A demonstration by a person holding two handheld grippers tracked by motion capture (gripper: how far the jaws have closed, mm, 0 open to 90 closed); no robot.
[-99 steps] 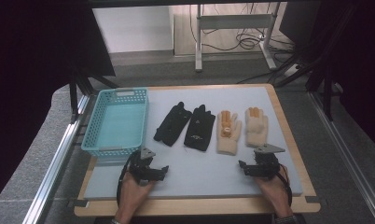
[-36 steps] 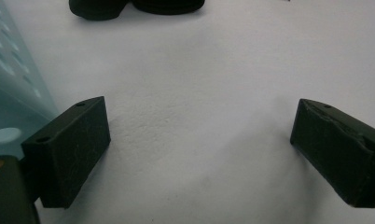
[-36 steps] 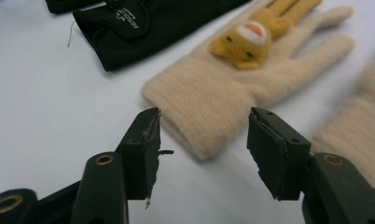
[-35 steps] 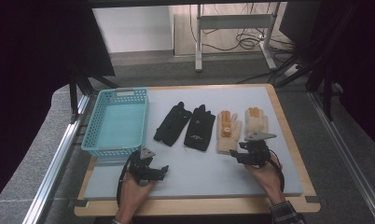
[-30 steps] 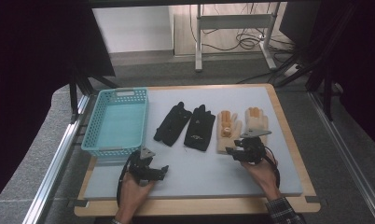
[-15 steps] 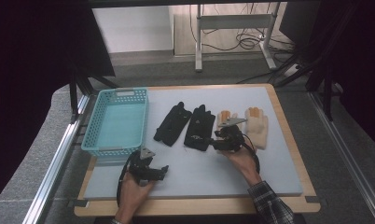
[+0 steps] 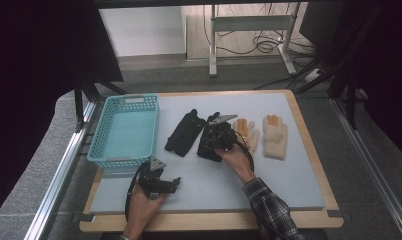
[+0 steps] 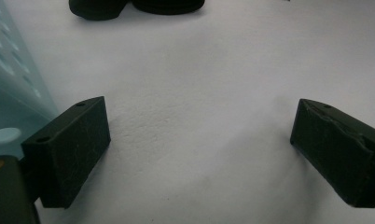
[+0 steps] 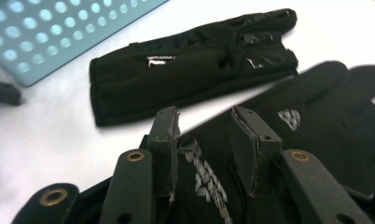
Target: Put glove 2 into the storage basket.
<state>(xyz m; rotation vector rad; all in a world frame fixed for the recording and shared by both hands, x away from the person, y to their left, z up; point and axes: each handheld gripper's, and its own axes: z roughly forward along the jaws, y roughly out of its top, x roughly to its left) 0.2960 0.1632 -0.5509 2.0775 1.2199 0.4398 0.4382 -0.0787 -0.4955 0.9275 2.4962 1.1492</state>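
While the black glove (image 9: 316, 116) with the white print is lain flat on the table (image 7: 289, 175), its cuff end is straddled by the right gripper (image 9: 204, 140), whose jaws have just been closing and are seen parted on either side of the fabric, not yet pressed onto it. Just beyond those jaws a second black glove (image 9: 185, 60) is found, with the blue basket (image 9: 59, 32) farther off. Well apart, the left gripper (image 8: 199, 154) is held wide apart over bare table.
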